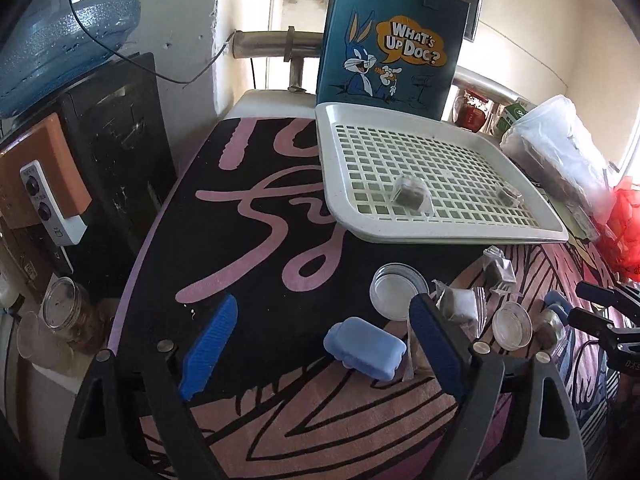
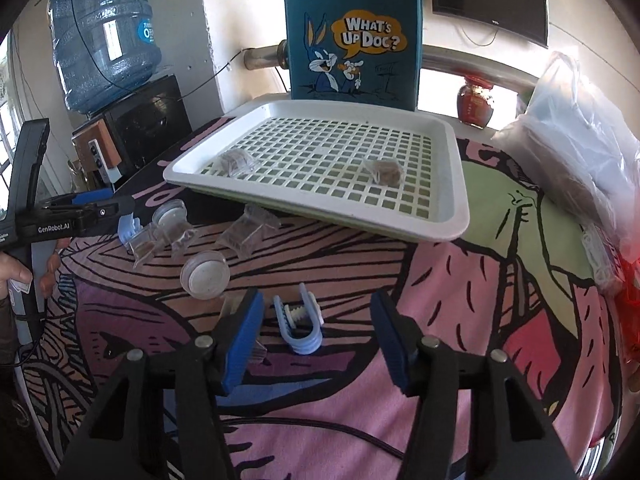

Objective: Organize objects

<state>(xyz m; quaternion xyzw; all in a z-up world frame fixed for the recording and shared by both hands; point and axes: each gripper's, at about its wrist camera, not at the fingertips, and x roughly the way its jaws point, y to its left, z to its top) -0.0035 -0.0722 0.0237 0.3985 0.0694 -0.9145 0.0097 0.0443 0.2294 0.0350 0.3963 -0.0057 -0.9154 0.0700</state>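
Hovering over the printed cloth [image 2: 460,280], both grippers are empty, nothing pinched. Left gripper [image 1: 324,344] stands wide, jaws well apart, with the light-blue rounded case [image 1: 365,347] lying on the cloth between them, not touched by the ribbed blue pads [image 1: 208,344]. Risk, as I judge it: the case is smooth, rounded plastic, so an off-centre close could squirt it sideways into the clear round lid [image 1: 399,291] or the crinkly clear packets [image 1: 460,305] just beside the inner finger. Next along, the second small clear dish [image 2: 205,275] and more packets [image 2: 250,234] lie near the tray's front edge. Right gripper [image 2: 316,344] is open at a middling width, and the pale-blue U-shaped clip [image 2: 298,322] with its toothed inner face sits between the fingers, untouched; it's thin and springy-looking, so a close could flip or skate it on the soft cloth. White plastic tray [image 2: 444,216], a square-holed grid with a raised rim, sits at the back with two clear packets of brown stuff, one [image 2: 236,162] on its left and one [image 2: 385,172] further right. Small pieces could catch in the grid holes. Felt cartoon bag [image 2: 352,32] stands upright behind the tray.
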